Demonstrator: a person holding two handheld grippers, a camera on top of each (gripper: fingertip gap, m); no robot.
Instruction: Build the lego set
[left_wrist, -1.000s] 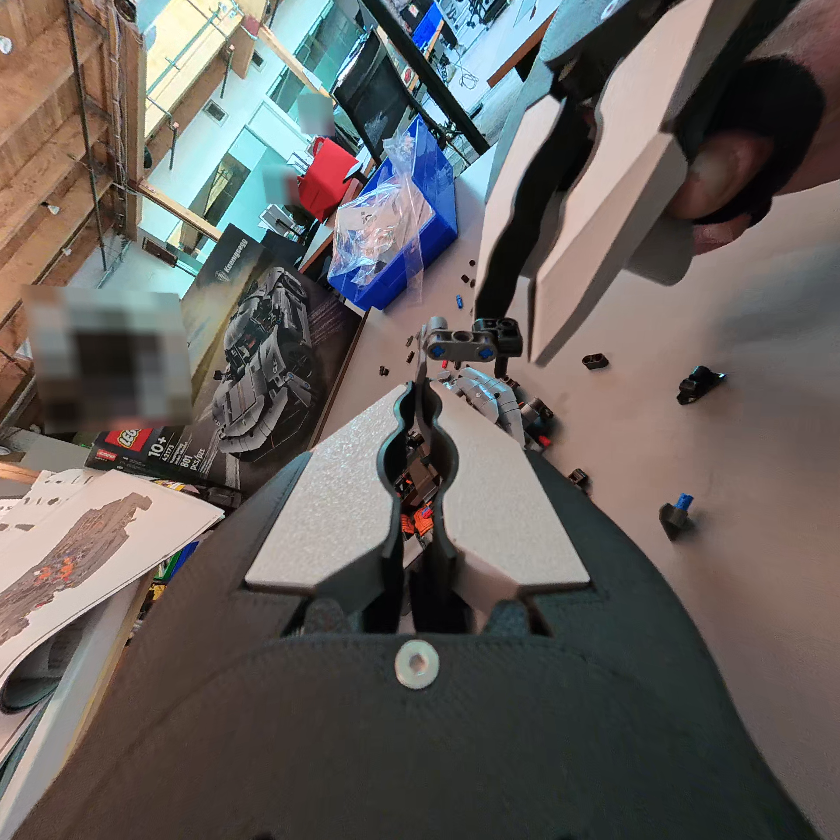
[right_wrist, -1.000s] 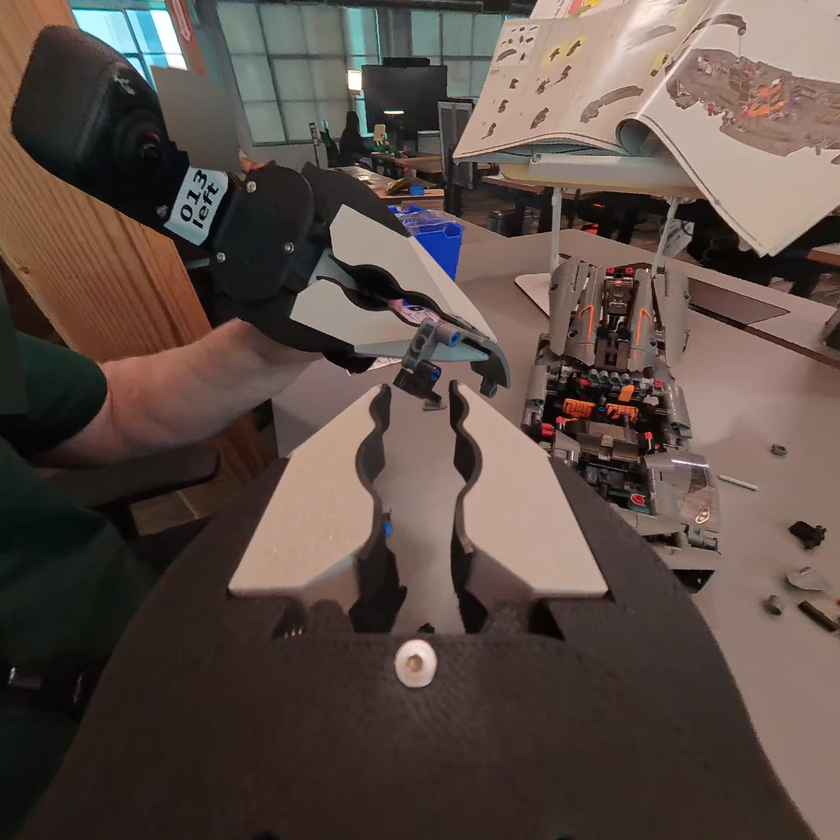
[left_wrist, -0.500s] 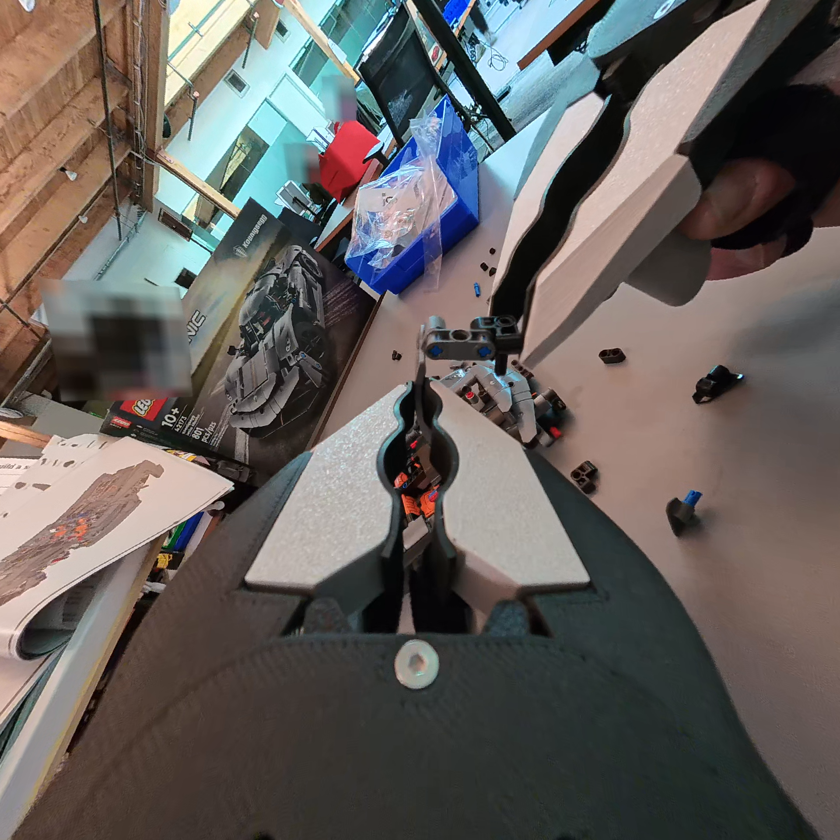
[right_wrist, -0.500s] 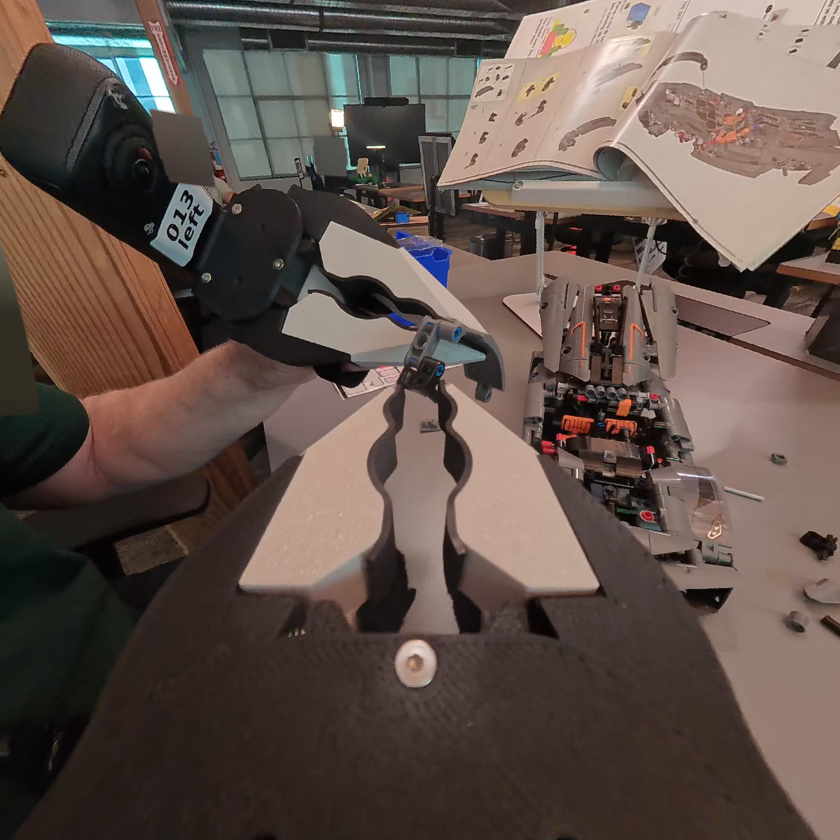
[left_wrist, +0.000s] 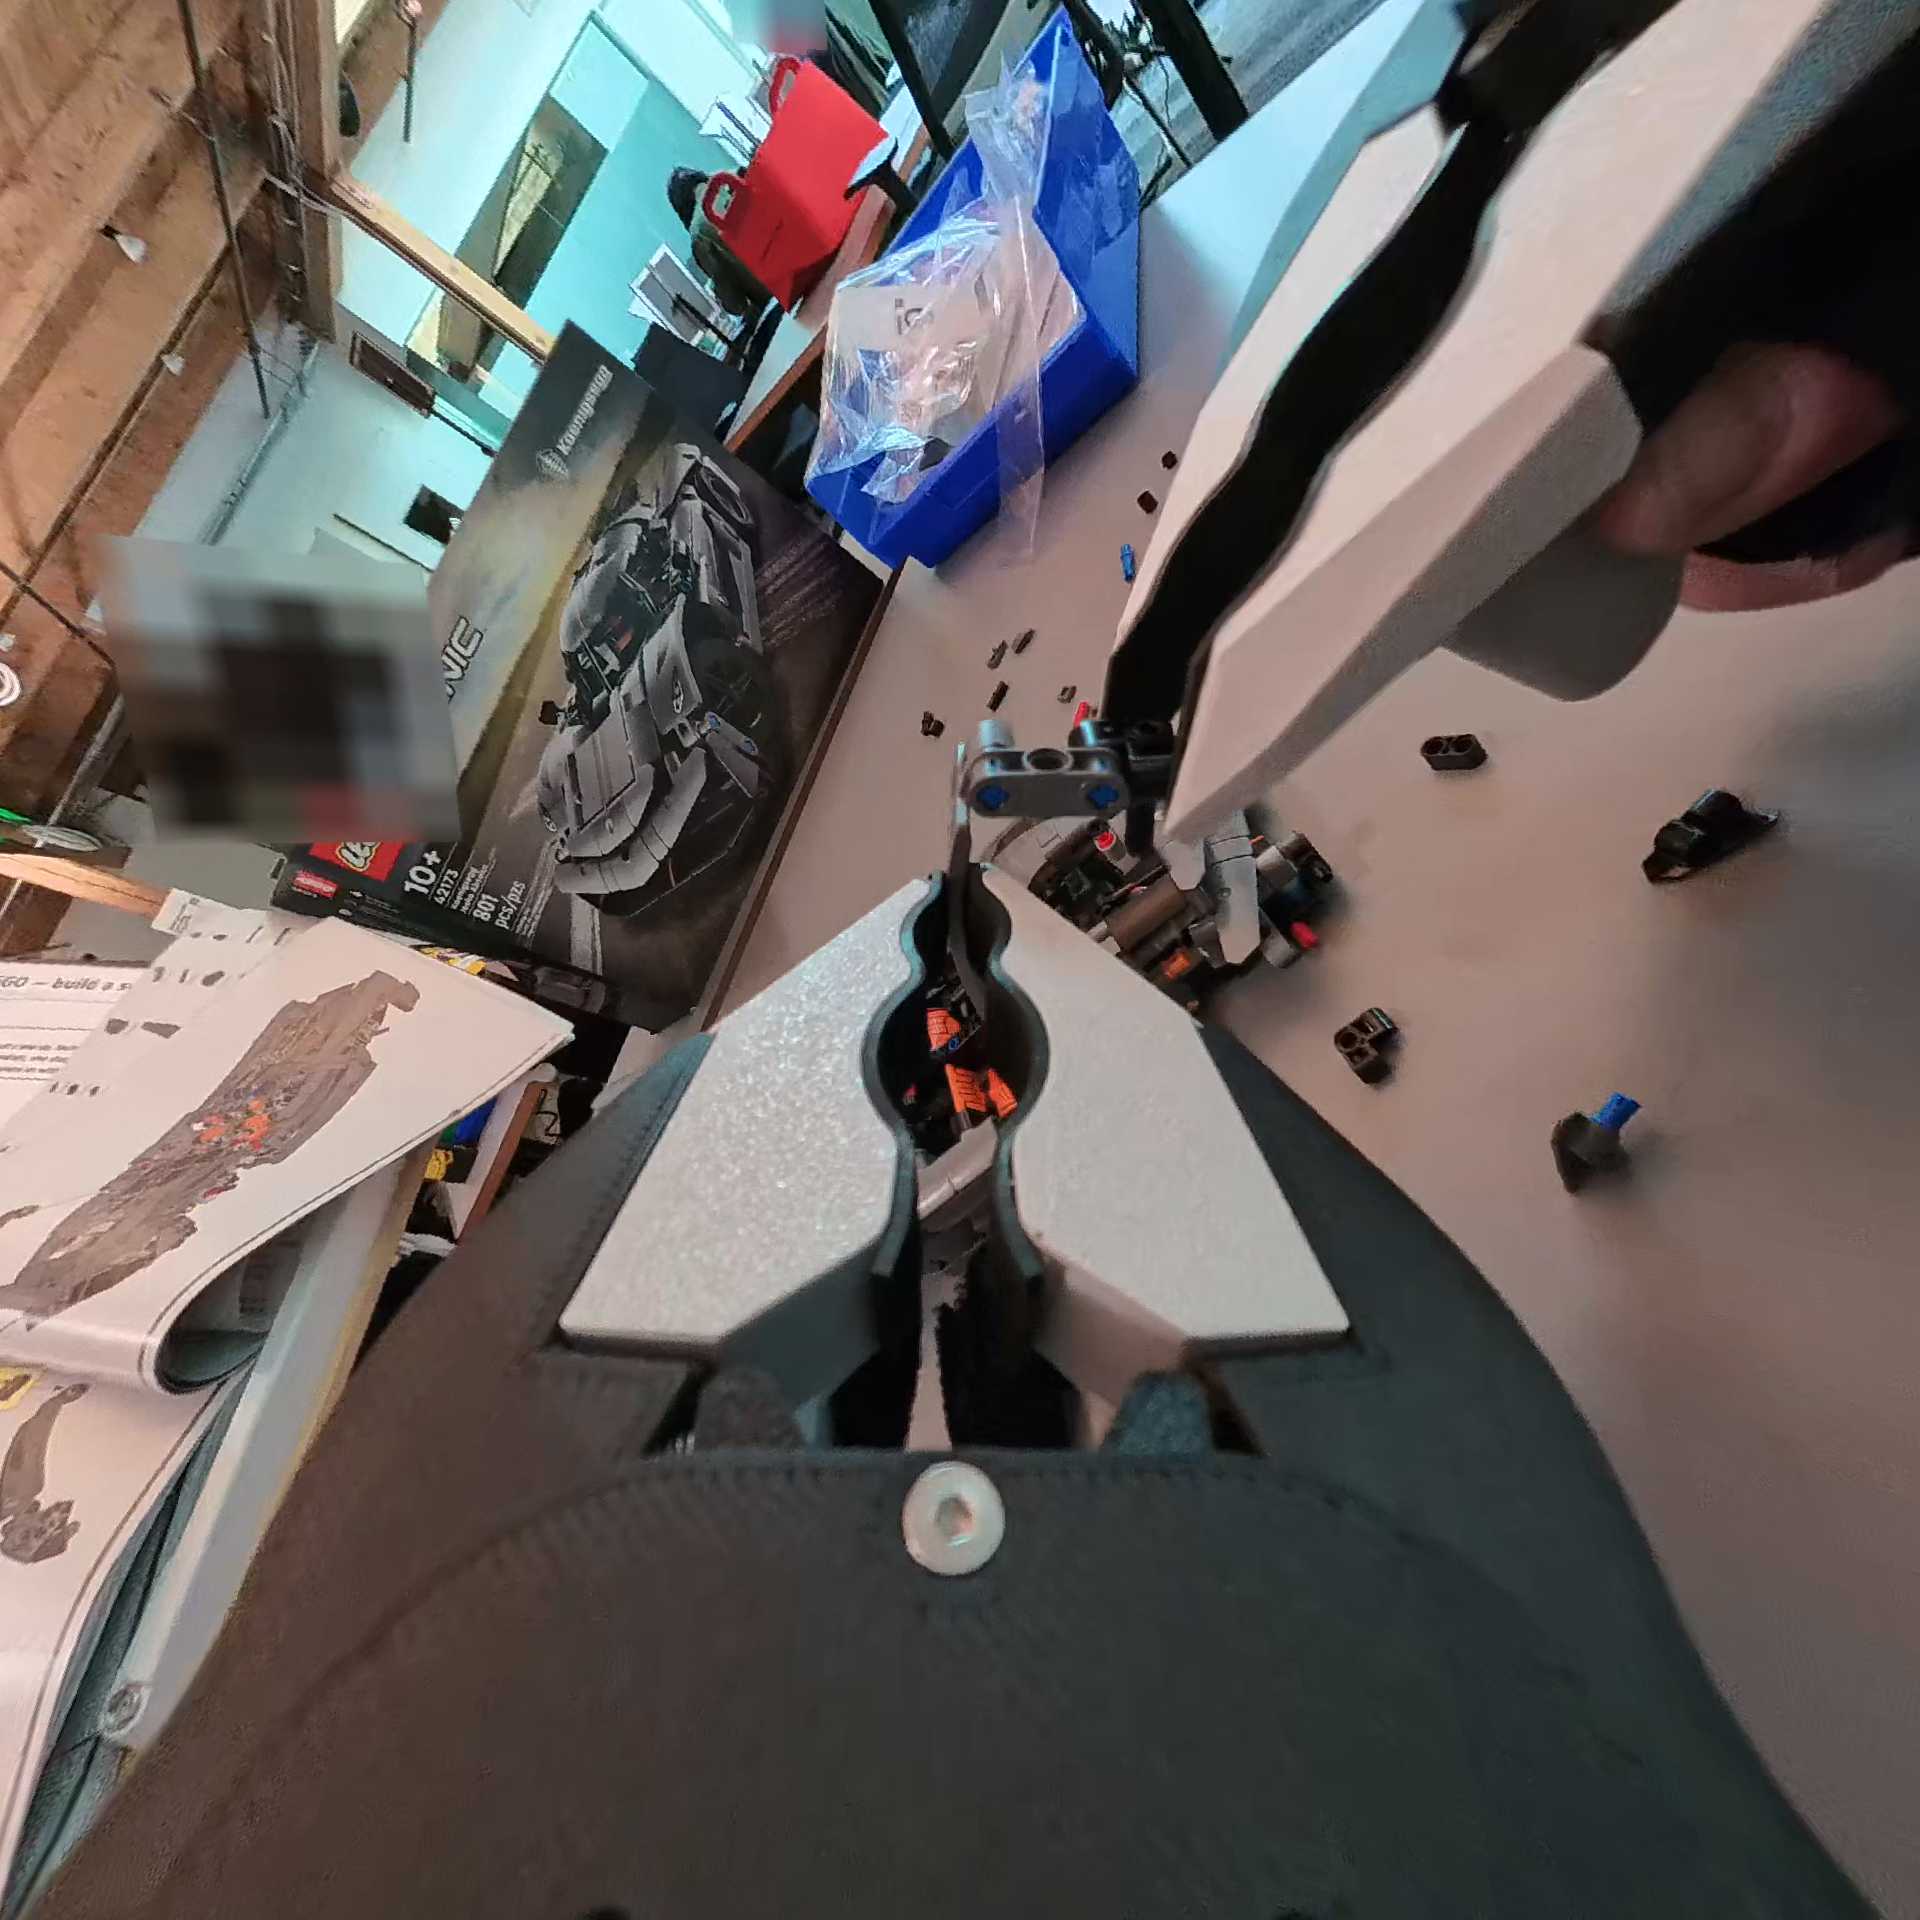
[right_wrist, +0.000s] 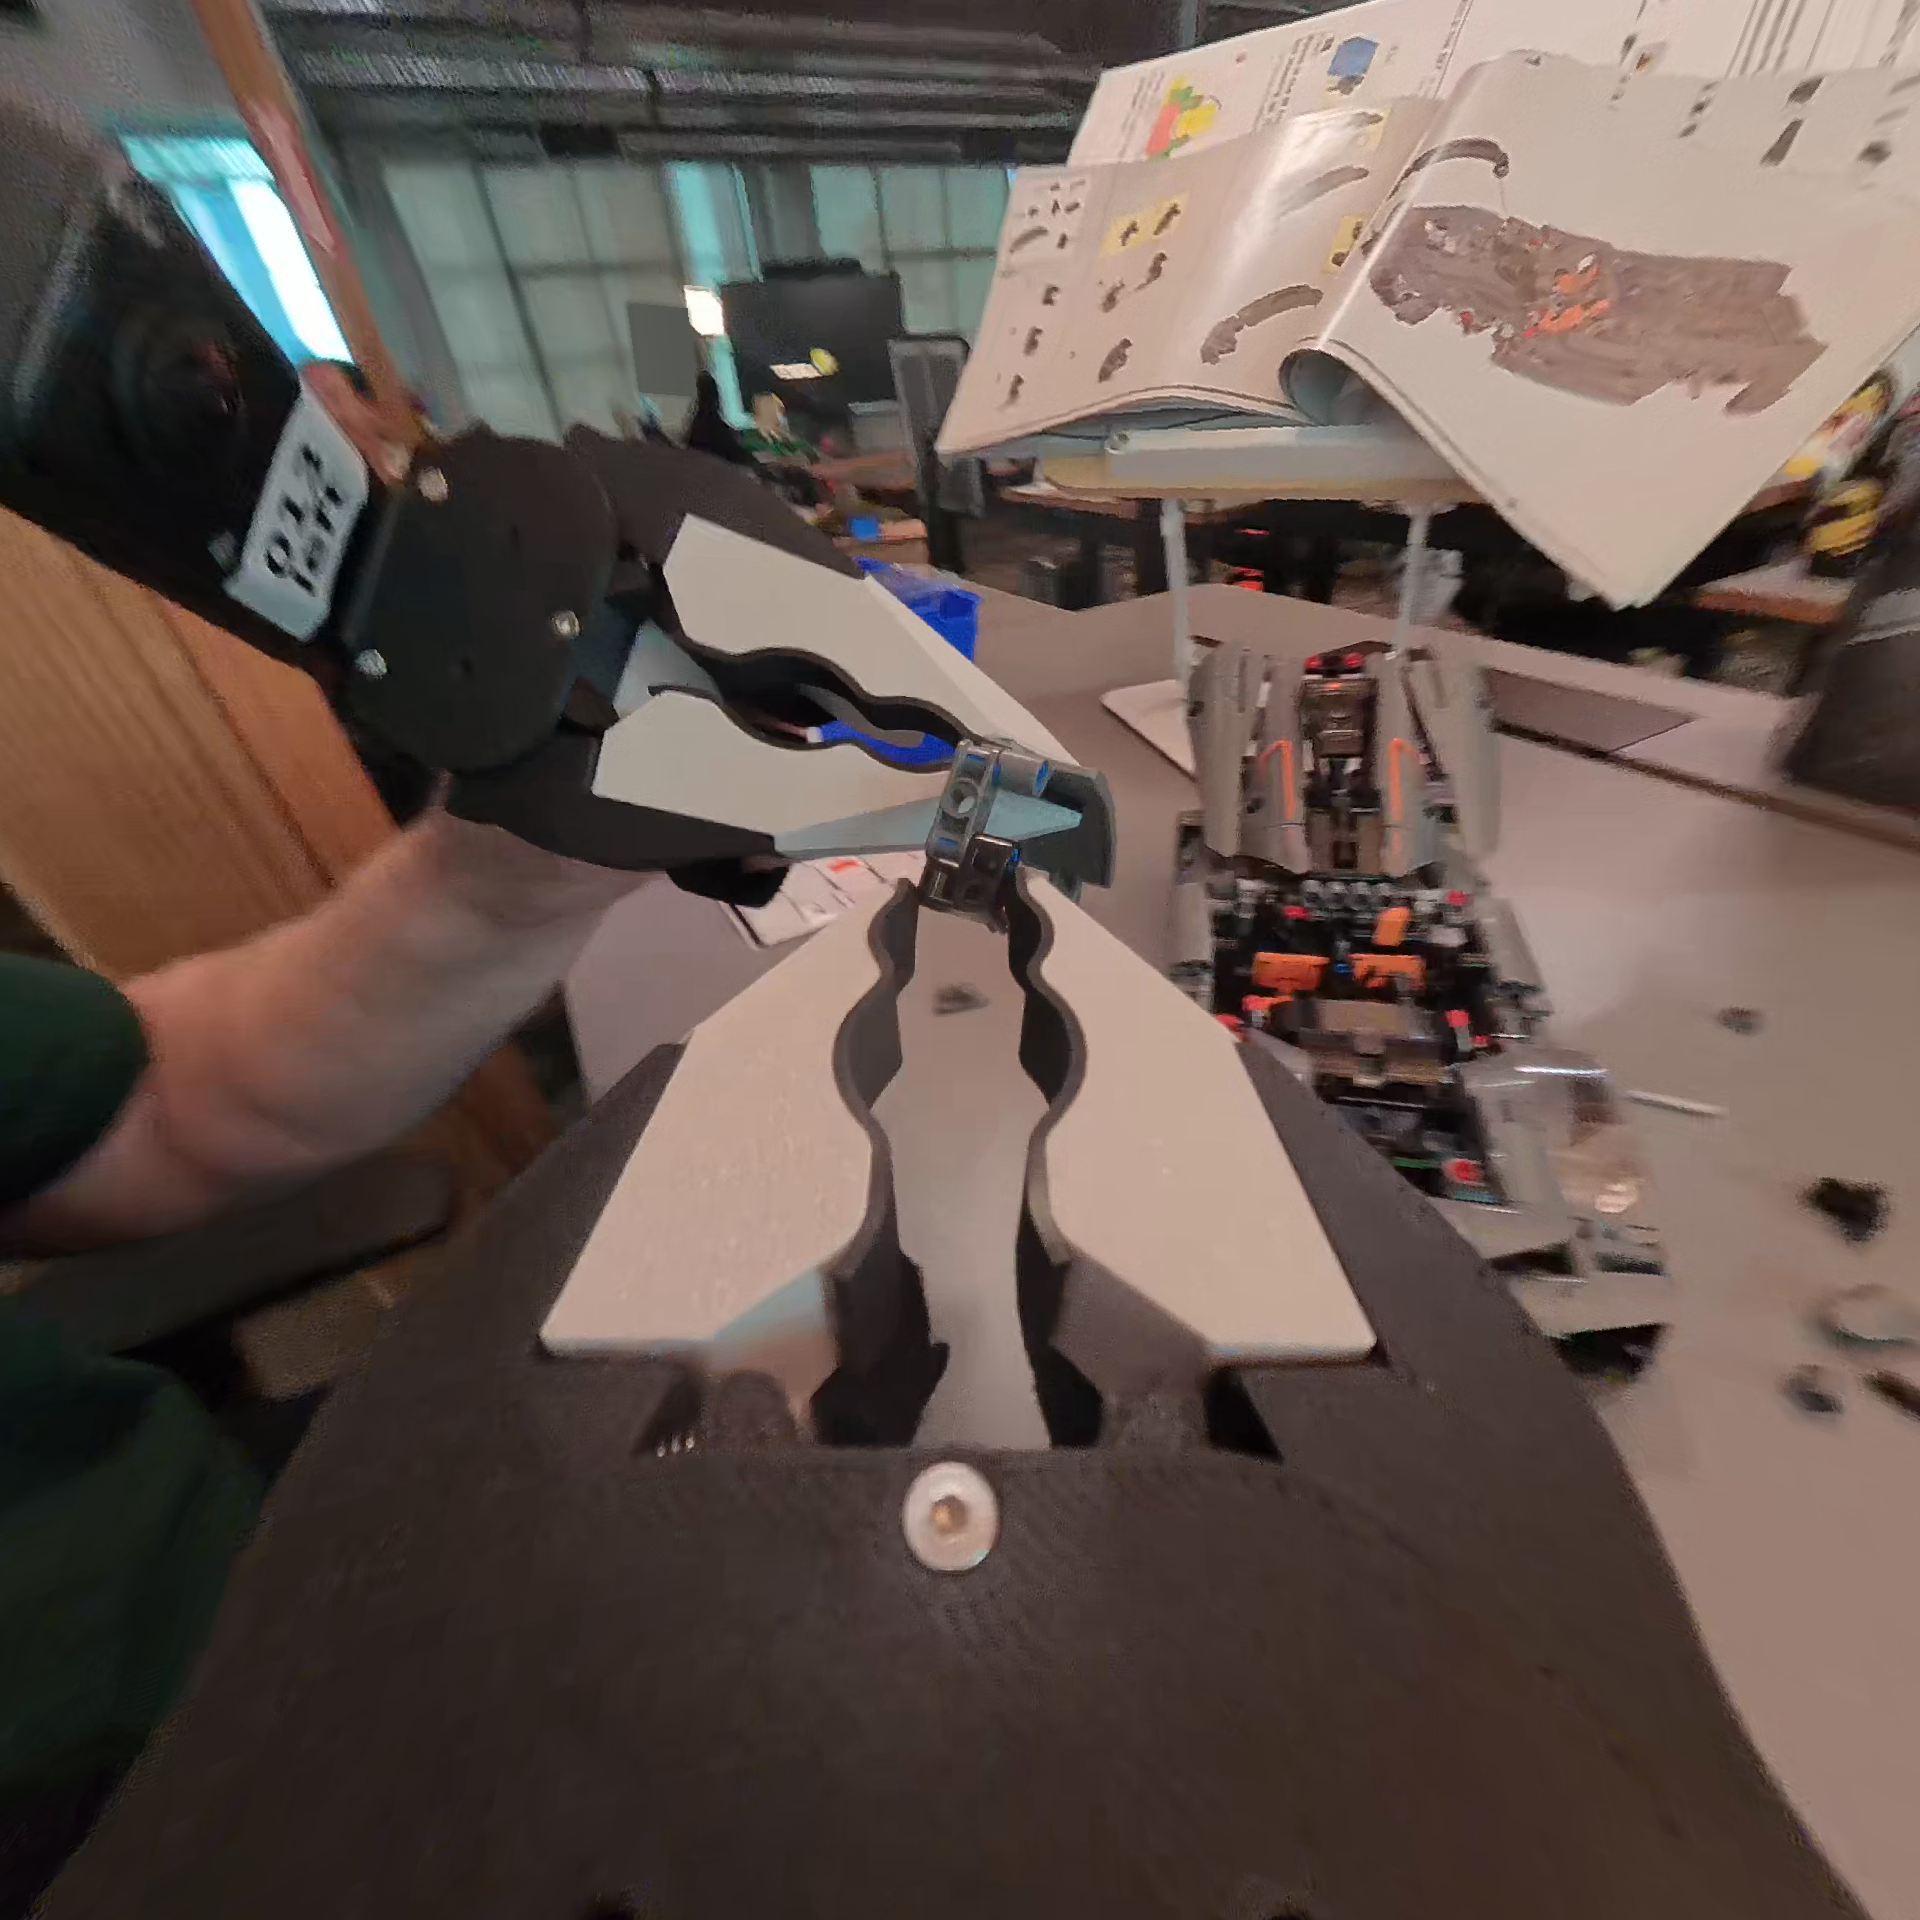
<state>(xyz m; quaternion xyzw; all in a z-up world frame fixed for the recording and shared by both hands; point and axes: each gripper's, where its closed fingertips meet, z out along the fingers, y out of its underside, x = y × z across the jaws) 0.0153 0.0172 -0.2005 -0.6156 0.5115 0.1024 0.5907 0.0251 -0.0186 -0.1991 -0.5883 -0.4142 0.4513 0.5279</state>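
Note:
My left gripper (left_wrist: 961, 883) is shut on a thin grey lego panel that carries a grey beam with blue pins (left_wrist: 1044, 779) and a black connector (left_wrist: 1132, 743) at its end. My right gripper (right_wrist: 961, 896) meets it from the other side, and its fingertips (right_wrist: 1023, 920) press on both sides of the black connector (right_wrist: 971, 873). The right gripper also shows in the left wrist view (left_wrist: 1143, 727), coming in from the upper right. The left gripper shows in the right wrist view (right_wrist: 1081, 821), held by a bare hand. The partly built grey lego car (right_wrist: 1351, 935) lies on the table beyond.
An open instruction booklet (right_wrist: 1507, 291) rests on a stand above the car. The set's box (left_wrist: 644, 665) and a blue bin (left_wrist: 1018, 343) with plastic bags stand at the table's far side. Small loose pieces (left_wrist: 1704, 831) (left_wrist: 1590, 1143) (left_wrist: 1366, 1044) are scattered on the grey table (left_wrist: 1662, 1351). Less than 4 cm separates the two grippers' tips. About 15 centimeters separates my left fingertips from the partly built grey lego car (right_wrist: 1351, 935).
My right gripper has moved forward to the piece held by the left gripper, and its jaws have narrowed from open onto the black connector. The left gripper has kept its hold.

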